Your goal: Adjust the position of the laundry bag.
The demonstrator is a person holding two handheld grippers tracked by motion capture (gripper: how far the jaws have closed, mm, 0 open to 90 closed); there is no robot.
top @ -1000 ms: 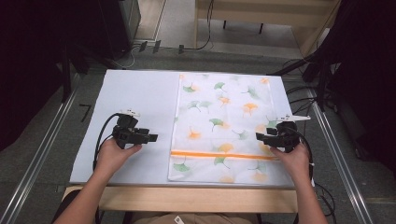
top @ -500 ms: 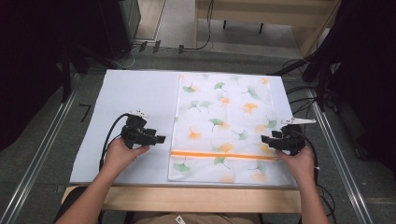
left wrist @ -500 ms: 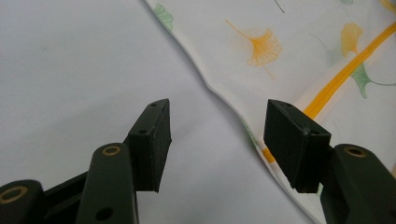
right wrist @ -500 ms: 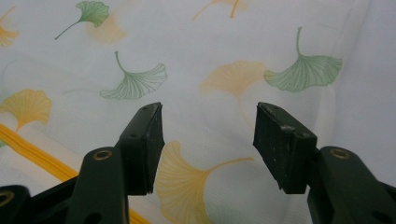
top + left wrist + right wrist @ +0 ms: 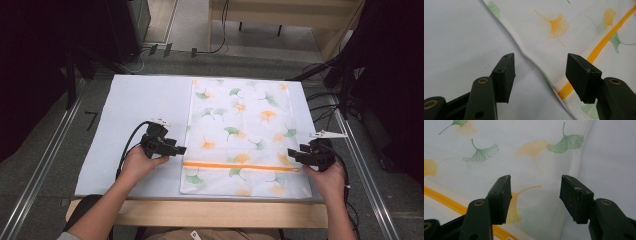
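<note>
A white cloth (image 5: 240,125) printed with green and orange ginkgo leaves lies flat on the table, an orange stripe (image 5: 240,166) running across its near part. My left gripper (image 5: 181,149) points at the cloth's left edge. Its jaws have just been opening and stand wide apart in the left gripper view (image 5: 540,72), over the cloth's edge (image 5: 534,60) without pinching it. My right gripper (image 5: 291,152) is at the cloth's right edge, just above the stripe. In the right gripper view (image 5: 536,195) it is open over the cloth (image 5: 524,157), gripping nothing.
A pale blue mat (image 5: 135,105) covers the table under the cloth, with a bare stretch to the cloth's left. Cables (image 5: 325,100) lie off the right side. Metal rails (image 5: 45,165) run along both sides, and a wooden edge (image 5: 200,212) fronts the table.
My left hand has moved right, up to the cloth's left edge. My right hand has shifted right and slightly nearer, out to the cloth's right edge. The cloth has not moved.
</note>
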